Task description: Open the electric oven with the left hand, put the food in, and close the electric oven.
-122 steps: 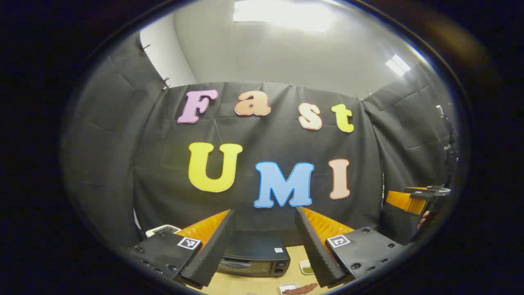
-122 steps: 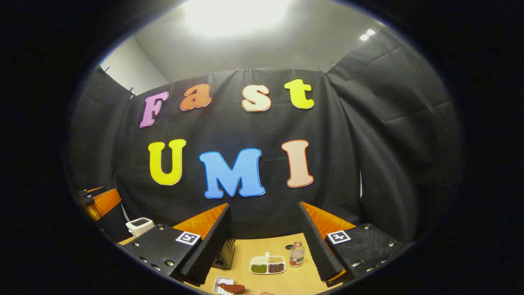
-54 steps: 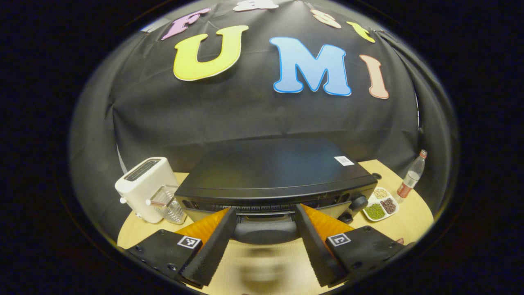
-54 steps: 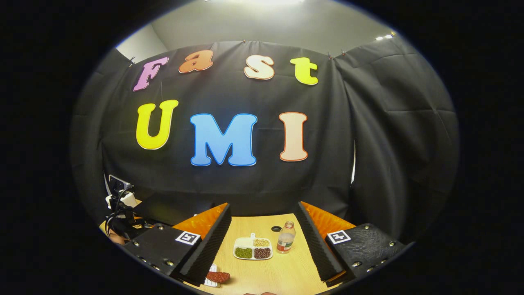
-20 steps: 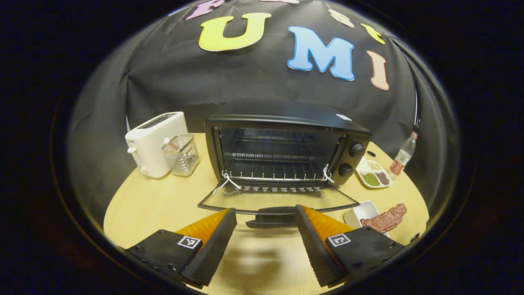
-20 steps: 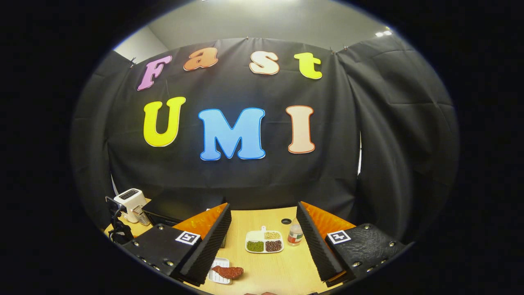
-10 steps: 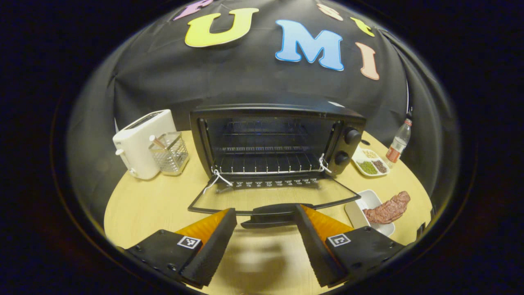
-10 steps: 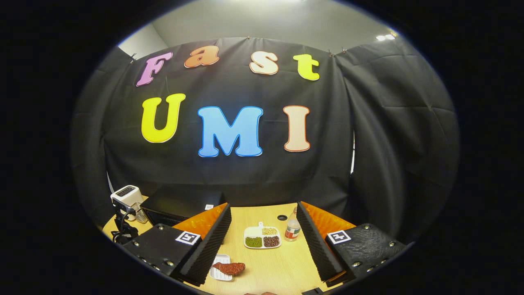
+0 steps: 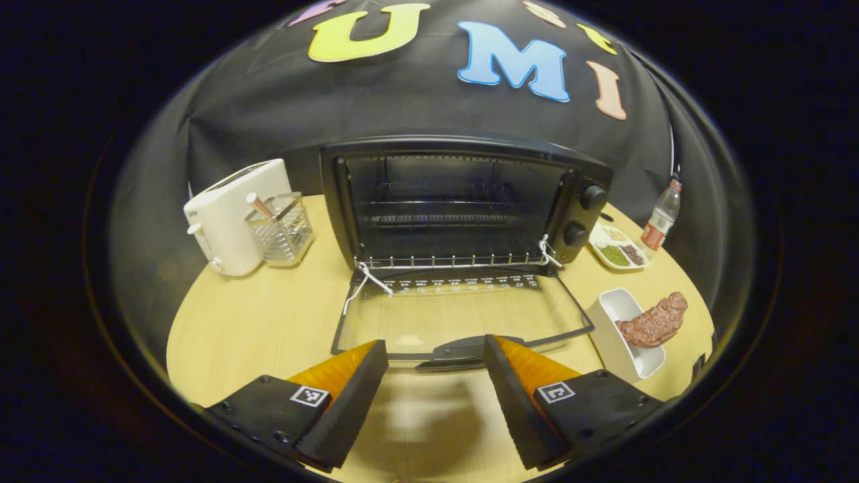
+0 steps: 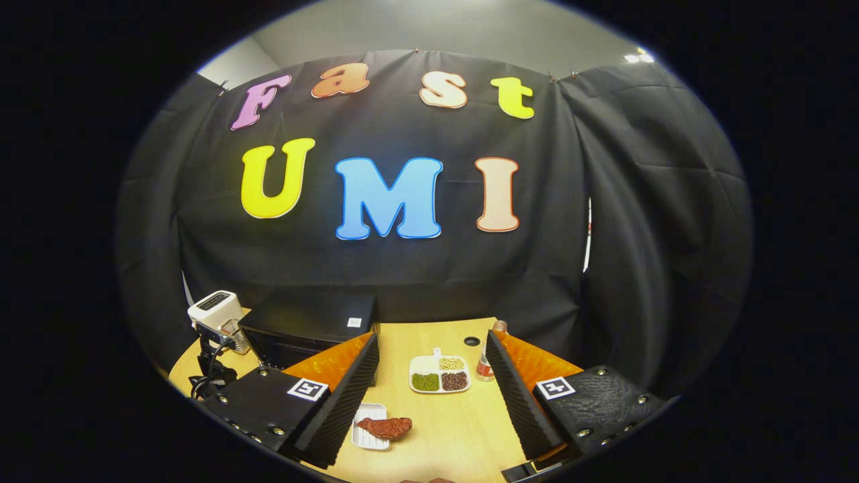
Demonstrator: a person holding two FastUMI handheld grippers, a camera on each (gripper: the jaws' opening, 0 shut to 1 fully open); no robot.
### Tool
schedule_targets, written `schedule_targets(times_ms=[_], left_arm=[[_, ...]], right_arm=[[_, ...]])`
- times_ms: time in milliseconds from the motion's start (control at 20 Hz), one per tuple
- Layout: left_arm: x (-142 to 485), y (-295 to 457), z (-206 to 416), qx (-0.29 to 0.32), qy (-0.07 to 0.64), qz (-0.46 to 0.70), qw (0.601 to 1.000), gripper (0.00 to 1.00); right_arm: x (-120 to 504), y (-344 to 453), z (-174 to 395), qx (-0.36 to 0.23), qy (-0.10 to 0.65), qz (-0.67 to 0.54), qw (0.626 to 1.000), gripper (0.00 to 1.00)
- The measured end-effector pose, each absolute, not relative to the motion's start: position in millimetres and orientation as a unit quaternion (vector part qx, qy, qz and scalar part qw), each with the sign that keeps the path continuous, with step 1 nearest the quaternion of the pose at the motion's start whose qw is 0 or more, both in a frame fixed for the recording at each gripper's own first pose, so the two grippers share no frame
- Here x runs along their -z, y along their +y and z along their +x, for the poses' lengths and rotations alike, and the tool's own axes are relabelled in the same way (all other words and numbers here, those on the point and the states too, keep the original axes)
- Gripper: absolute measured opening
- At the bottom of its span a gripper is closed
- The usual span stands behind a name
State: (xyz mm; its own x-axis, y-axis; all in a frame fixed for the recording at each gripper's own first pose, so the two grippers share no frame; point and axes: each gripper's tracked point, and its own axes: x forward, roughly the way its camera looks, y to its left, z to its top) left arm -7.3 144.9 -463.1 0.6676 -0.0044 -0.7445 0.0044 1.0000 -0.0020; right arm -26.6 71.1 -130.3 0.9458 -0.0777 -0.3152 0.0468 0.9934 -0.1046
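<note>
The black electric oven (image 9: pixel 463 194) stands open, its glass door (image 9: pixel 456 315) folded flat onto the table and the wire rack (image 9: pixel 456 258) bare. My left gripper (image 9: pixel 435 376) is open, and the door handle (image 9: pixel 463 351) lies just beyond and between its spread fingertips. The food, a reddish-brown slab of meat (image 9: pixel 654 322), rests in a white dish (image 9: pixel 621 335) right of the door. In the right gripper view the meat (image 10: pixel 384 426) lies low between the fingers of my open right gripper (image 10: pixel 433 396), with the oven (image 10: pixel 309 325) at the left.
A white toaster (image 9: pixel 231 211) and a wire basket (image 9: pixel 278 231) stand left of the oven. A divided tray of beans (image 9: pixel 617 251) and a small bottle (image 9: pixel 661 218) sit to its right. The round wooden table (image 9: pixel 255 322) ends close to the black cloth wall.
The oven door has dropped from partly open to flat on the table, and my left gripper has drawn back a little. The right gripper has tilted slightly toward the table.
</note>
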Motion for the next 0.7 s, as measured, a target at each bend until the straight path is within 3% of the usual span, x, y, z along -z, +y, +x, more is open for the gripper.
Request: schedule_targets(times_ms=[50,150,300,400,500,550,700], left_arm=[[450,146,-6,-0.004,0.394,-0.006,0.919,1.0],[414,147,0,-0.013,0.358,-0.015,0.934,0.93],[343,141,11,-0.017,0.29,-0.025,0.956,1.0],[290,139,18,-0.016,0.248,-0.021,0.968,0.96],[239,135,28,-0.013,0.203,-0.012,0.979,0.99],[215,134,28,-0.013,0.181,-0.009,0.983,0.93],[155,126,30,-0.012,0.135,-0.007,0.991,0.99]], right_arm=[[135,72,-22,0.024,0.168,-0.046,0.984,0.97],[154,71,-12,0.007,0.19,-0.032,0.981,0.97],[195,73,2,-0.035,0.247,0.015,0.968,0.98],[218,67,9,-0.049,0.276,0.071,0.957,0.98],[246,63,15,-0.061,0.303,0.113,0.944,0.97],[262,62,17,-0.07,0.321,0.127,0.936,0.97],[322,59,12,-0.095,0.383,0.159,0.905,0.97]])
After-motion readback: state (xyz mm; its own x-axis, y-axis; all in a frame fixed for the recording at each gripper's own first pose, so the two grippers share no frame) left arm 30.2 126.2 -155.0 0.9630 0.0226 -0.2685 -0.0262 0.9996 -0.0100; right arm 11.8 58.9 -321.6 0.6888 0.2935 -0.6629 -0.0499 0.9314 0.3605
